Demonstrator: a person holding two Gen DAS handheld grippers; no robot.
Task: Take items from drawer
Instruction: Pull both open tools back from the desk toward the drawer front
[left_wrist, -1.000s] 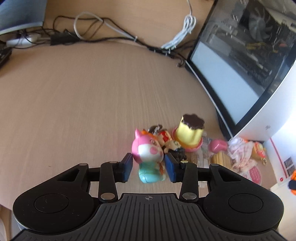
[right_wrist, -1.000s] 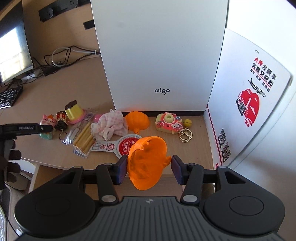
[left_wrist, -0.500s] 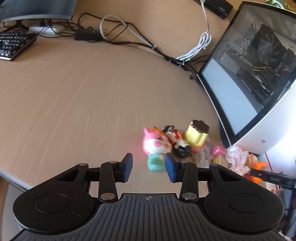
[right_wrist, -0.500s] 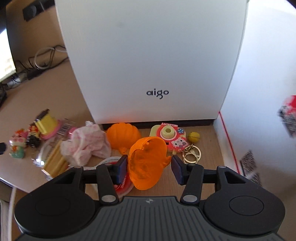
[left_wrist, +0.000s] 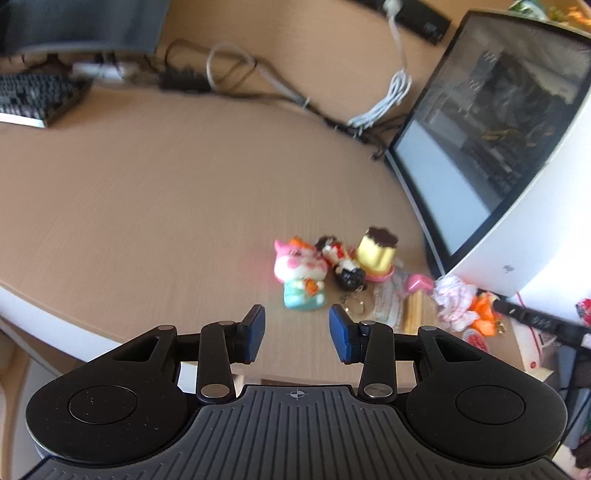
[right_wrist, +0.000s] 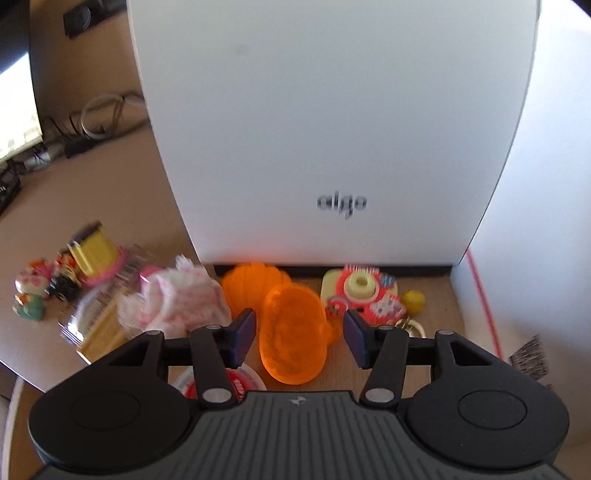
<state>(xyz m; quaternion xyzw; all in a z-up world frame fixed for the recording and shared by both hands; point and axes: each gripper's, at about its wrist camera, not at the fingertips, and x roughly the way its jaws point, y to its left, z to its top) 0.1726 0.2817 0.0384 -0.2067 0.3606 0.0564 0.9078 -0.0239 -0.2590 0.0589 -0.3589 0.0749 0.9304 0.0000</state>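
1. The orange pumpkin half (right_wrist: 291, 332) lay hollow side up on the desk (left_wrist: 147, 206), near its front edge and in front of the white computer case (right_wrist: 332, 129). It looked like a light, thin, stiff plastic shell, probably slick, best pinched across its rim.
2. The right gripper (right_wrist: 299, 334) had just been opening; the shell sat between its jaws, but both pads stood clear of it, so it was let go.
3. A second orange half (right_wrist: 251, 284) rested just behind, beside a pink toy camera (right_wrist: 362, 295) and a crumpled pink-and-white cloth (right_wrist: 177, 299).
4. The left gripper (left_wrist: 297, 334) stood partly open and empty above the front edge, the pink pig figure (left_wrist: 299, 273) lying free beyond it, next to a small doll (left_wrist: 341, 264) and a pudding toy (left_wrist: 378, 251).
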